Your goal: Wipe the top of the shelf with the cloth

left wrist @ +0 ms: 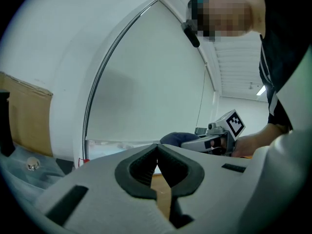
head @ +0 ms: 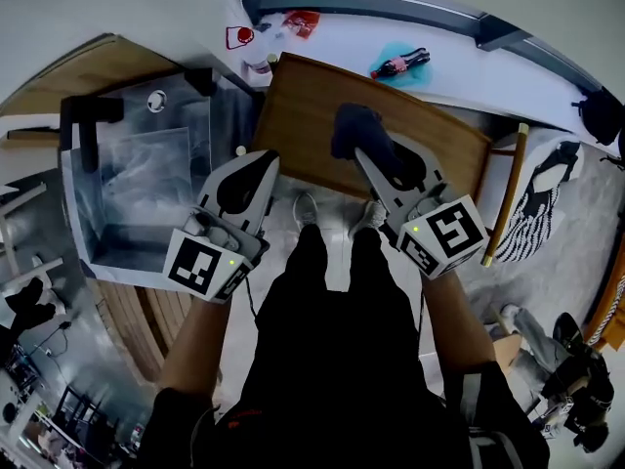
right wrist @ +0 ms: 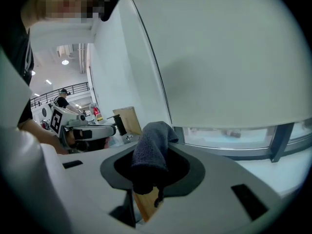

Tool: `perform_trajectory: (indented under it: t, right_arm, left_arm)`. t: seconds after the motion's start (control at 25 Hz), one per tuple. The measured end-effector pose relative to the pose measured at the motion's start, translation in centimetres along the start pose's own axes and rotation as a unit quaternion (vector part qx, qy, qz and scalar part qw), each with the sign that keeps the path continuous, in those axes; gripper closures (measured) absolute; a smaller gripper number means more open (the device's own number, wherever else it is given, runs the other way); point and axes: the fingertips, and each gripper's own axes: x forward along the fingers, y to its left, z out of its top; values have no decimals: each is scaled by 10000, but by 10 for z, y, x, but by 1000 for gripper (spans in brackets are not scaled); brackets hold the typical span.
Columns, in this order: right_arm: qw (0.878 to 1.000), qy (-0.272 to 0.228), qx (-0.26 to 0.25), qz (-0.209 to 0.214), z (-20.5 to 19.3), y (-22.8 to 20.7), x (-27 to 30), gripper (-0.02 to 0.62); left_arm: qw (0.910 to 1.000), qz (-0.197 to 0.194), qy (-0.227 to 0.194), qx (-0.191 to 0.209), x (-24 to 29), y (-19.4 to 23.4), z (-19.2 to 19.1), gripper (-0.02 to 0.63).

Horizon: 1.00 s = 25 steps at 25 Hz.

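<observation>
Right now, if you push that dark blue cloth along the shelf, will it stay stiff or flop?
Probably floppy: the dark blue cloth folds and droops where the right gripper pinches it. It looks soft and light, so it should squash flat on the wooden shelf top. Its fuzzy weave likely grips, not slips.

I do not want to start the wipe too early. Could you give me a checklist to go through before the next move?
1. Cloth gripped: ok. The right gripper is shut on the cloth.
2. Cloth over the shelf top: ok in the head view.
3. Cloth pressed onto the wood: cannot tell.
4. Left gripper out of the way: ok. Its jaws are together and empty, by the shelf's near left corner.
5. Wiping path free: ok. The bottle lies on the white ledge behind, not on the shelf.
</observation>
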Motion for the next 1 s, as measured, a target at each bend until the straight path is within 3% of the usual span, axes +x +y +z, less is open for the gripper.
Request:
perform_trajectory:
  t: [0.56, 1.0]
  right_arm:
    - [9987, 433, -145, 239, -62, -63, 103, 486]
    - [9951, 813, -481, 277, -118, -87, 165, 486]
  left_arm:
    - [9976, 536, 354, -255, 39, 53, -67, 588]
    - [9961, 628, 500, -367, 46, 76, -103, 588]
